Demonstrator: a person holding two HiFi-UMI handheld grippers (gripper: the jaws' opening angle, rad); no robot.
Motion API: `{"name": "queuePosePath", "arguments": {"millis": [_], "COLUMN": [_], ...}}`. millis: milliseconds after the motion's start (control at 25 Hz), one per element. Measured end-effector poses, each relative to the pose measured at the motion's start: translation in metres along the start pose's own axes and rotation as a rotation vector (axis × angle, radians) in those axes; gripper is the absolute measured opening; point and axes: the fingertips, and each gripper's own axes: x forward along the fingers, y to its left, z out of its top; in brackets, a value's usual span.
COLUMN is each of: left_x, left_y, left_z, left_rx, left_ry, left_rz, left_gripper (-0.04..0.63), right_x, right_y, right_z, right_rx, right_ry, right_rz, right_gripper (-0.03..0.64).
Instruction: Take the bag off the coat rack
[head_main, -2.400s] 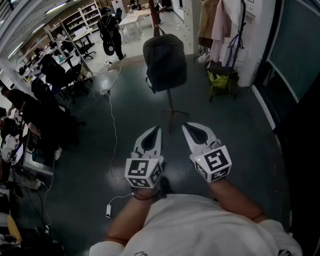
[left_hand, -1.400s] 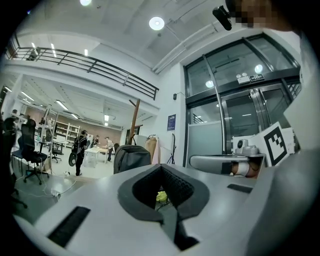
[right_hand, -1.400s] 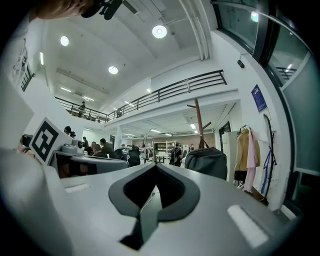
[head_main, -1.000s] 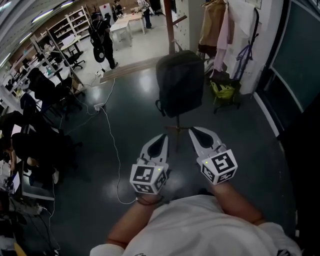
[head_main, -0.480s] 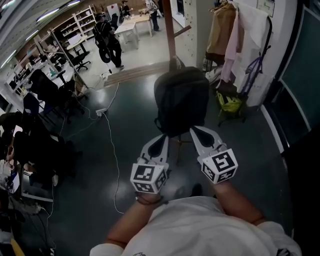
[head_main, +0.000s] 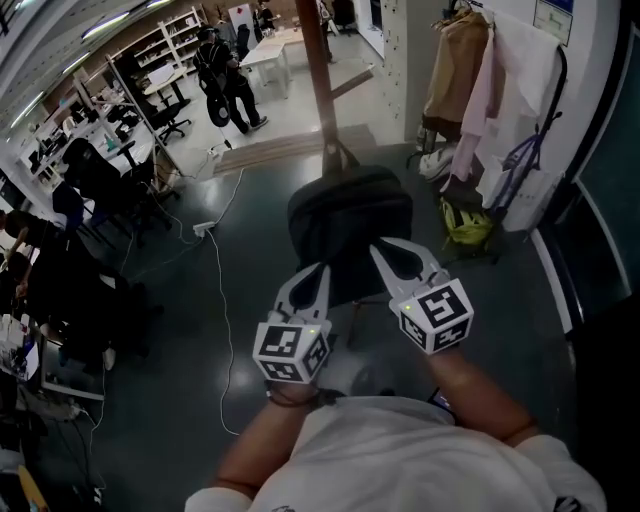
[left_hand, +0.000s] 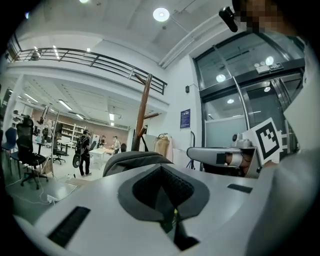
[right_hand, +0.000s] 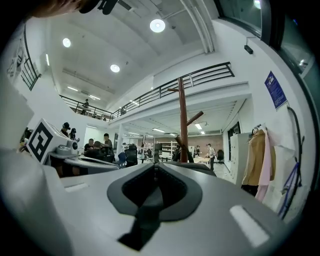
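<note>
I see the dark backpack (head_main: 350, 225) hanging high against the brown wooden coat rack (head_main: 312, 60), straight ahead of me above the dark floor (head_main: 200, 400). My left gripper (head_main: 319, 270) and right gripper (head_main: 379, 249) sit side by side just short of it. Their tips overlap its lower part in the head view, and I can't tell whether they touch. Both pairs of jaws are pressed together with nothing between them. Coats (head_main: 480, 80) hang by the wall at right, and a white cable (head_main: 222, 300) trails across the floor at left.
</note>
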Motion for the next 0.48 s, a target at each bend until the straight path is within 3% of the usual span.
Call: {"name": "queuePosePath", "arguments": {"millis": [200,480], "left_x": [0.040,0.098], "left_y": [0.022,0.061], "left_z": [0.009,0.047], "left_rx": [0.010,0.023], "left_ry": [0.011,-0.034], "left_rz": [0.012,-0.033], "left_gripper": [0.006,0.006], "right_x": [0.047,0.119], "right_y": [-0.030,-0.072], "right_z": [0.013,0.033], "right_rx": [-0.029,-0.065], "right_ry": [-0.007,0.002], "right_rz": [0.013,-0.016], "right_gripper": [0.055,0.066]}}
